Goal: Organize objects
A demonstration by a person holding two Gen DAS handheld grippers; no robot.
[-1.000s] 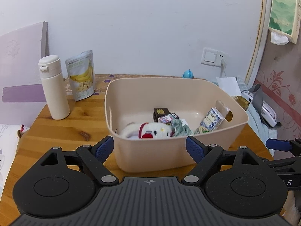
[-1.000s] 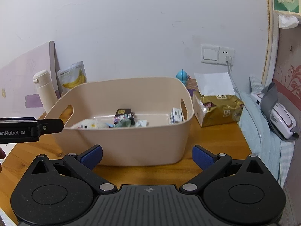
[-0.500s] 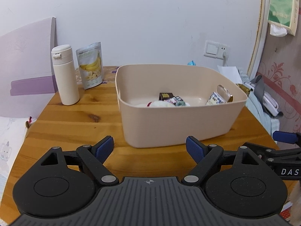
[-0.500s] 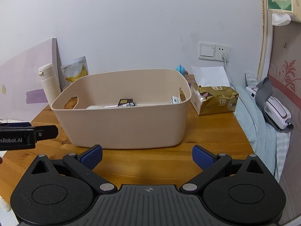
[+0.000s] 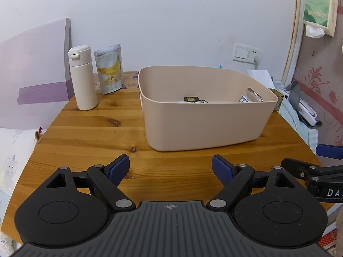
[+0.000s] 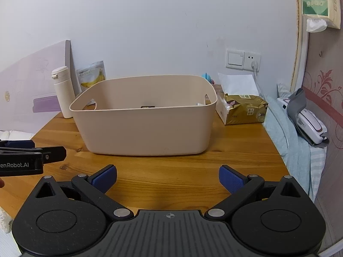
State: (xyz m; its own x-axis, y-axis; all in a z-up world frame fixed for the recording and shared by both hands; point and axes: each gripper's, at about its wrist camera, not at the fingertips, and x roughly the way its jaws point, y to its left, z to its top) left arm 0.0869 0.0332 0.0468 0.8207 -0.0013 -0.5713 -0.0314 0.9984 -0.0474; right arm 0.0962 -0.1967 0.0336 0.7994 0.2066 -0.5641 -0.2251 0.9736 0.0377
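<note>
1. Left wrist view, surface: wooden desk [image 5: 90,141], knotted planks, rounded near edge, set against a white wall [image 5: 171,21].
2. Left wrist view, task item: beige bin [image 5: 203,124] on the right half of the desk, toward the back edge; a dark small box [image 5: 191,99] and a foil packet [image 5: 244,99] show above its rim, the rest of the contents hidden.
3. Left wrist view, back-left corner: cream flask [image 5: 82,78] upright, banana-chip pouch [image 5: 109,69] just beside it, leaning at the wall.
4. Left wrist view, room: wall switch and socket [image 5: 247,53]; tissue pack [image 5: 319,6] hung at upper right; purple headboard panel [image 5: 34,64] off the left edge.
5. Left wrist view, claws: left gripper [image 5: 170,169] spread wide over bare wood, nothing between the blue pads. Part of the right gripper [image 5: 321,167] enters at the right edge.
6. Right wrist view only: gold-wrapped pack [image 6: 244,109] at the desk's back-right corner, just beside the bin; a small blue toy [image 6: 207,77] behind the bin; a white device with grey strap [image 6: 308,122] on the striped bedding [image 6: 300,154] past the right edge.
7. Right wrist view, claws: right gripper spread wide, empty, short of the bin's near wall.
</note>
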